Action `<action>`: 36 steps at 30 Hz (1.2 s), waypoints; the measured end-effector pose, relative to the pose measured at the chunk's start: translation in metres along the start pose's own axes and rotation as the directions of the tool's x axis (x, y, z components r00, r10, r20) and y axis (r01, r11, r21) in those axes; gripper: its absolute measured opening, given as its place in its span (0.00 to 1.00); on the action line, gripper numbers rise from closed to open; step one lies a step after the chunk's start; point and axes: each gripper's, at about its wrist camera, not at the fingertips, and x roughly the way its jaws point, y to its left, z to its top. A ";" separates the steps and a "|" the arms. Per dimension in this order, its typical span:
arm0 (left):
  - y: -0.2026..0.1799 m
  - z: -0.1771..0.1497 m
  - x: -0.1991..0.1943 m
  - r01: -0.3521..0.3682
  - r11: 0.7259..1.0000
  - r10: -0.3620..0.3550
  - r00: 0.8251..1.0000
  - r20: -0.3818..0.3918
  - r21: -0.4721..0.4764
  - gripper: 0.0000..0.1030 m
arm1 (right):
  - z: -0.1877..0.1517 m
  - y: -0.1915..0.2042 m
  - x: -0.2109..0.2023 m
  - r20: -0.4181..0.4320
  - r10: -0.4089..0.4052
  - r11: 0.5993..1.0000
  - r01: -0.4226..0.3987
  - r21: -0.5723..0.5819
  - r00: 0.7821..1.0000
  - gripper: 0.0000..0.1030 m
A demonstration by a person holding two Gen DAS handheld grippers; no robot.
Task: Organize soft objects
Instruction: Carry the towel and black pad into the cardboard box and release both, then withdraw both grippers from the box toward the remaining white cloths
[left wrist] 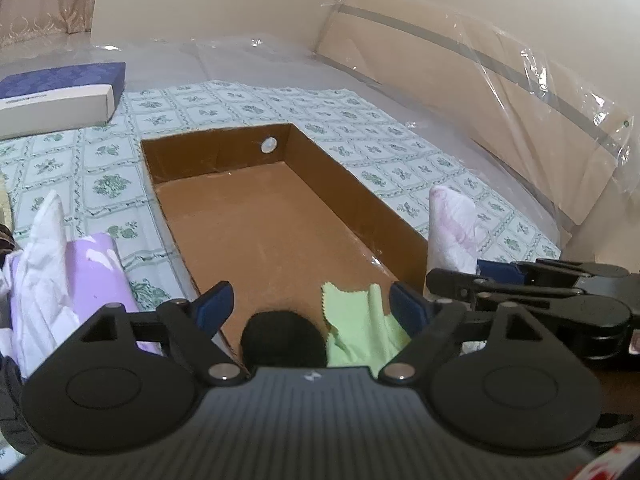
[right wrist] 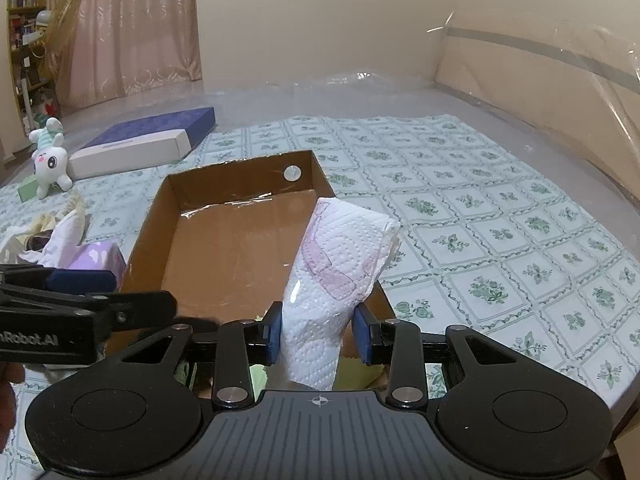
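Two hand-held grippers are over the near end of the shallow brown cardboard box (right wrist: 224, 248), which lies open on the green-flowered white bedsheet (right wrist: 500, 240) so that soft things can go straight in. My right hand-held gripper (right wrist: 318, 334) is clamped on a white embossed paper-towel pack in clear wrap with pink print (right wrist: 340, 264); I hold it by its lower end, standing up over the box's near right corner, I judge so it can be laid flat along the right wall. My left hand-held gripper (left wrist: 310, 300) stands wide apart with nothing pressed between its pads. Just beyond it, on the box floor at the near end, lie a pale green cloth with pinked edges (left wrist: 360, 320) and a black fuzzy soft thing (left wrist: 282, 338).

Left of the box waits a heap with a lilac packet (left wrist: 100, 272) and white cloths. Farther left lie a flat blue-and-white box (right wrist: 148, 140) and a white plush toy (right wrist: 50, 160).

Writing: the left tool's side reads "nRobot.AI", cut off at the frame edge. The flat box's label is too small to read.
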 end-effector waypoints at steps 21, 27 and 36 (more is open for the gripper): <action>0.039 -0.045 -0.076 -0.140 0.990 0.140 0.989 0.047 -0.009 0.81 | -0.008 0.018 -0.016 0.050 0.060 0.996 -0.063 0.065 0.997 0.70; 0.054 -0.063 -0.106 -0.207 0.978 0.208 0.976 0.062 -0.016 0.81 | -0.026 0.044 -0.042 0.067 0.081 0.994 -0.086 0.073 0.994 0.70; 0.084 -0.090 -0.157 -0.317 0.948 0.319 0.945 0.071 -0.039 0.81 | -0.045 0.094 -0.066 0.054 0.162 0.982 -0.167 0.088 0.985 0.70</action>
